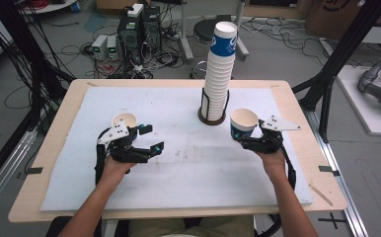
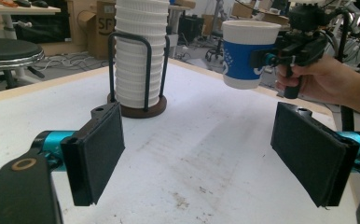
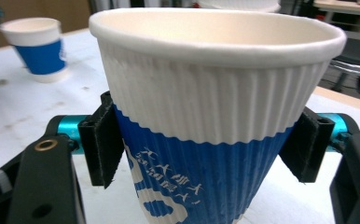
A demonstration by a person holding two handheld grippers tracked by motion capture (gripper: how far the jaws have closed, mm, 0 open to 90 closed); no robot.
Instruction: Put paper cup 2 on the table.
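Note:
A tall stack of white and blue paper cups (image 1: 218,74) stands in a black wire holder (image 1: 212,117) at the middle back of the white mat (image 1: 188,163). My right gripper (image 1: 241,138) is shut on a single ribbed cup (image 1: 243,122), upright and a little above the mat to the right of the holder. In the right gripper view, both pads (image 3: 104,144) press the cup's (image 3: 215,107) blue lower half. My left gripper (image 1: 154,138) stands open over the mat at the left, with nothing between its pads (image 2: 99,154). Another cup (image 1: 124,121) stands just behind it.
The mat lies on a wooden table (image 1: 302,148). A black frame post (image 1: 336,59) rises at the right edge. Computers and cables (image 1: 139,34) and a stool (image 1: 203,32) sit on the floor beyond the far edge.

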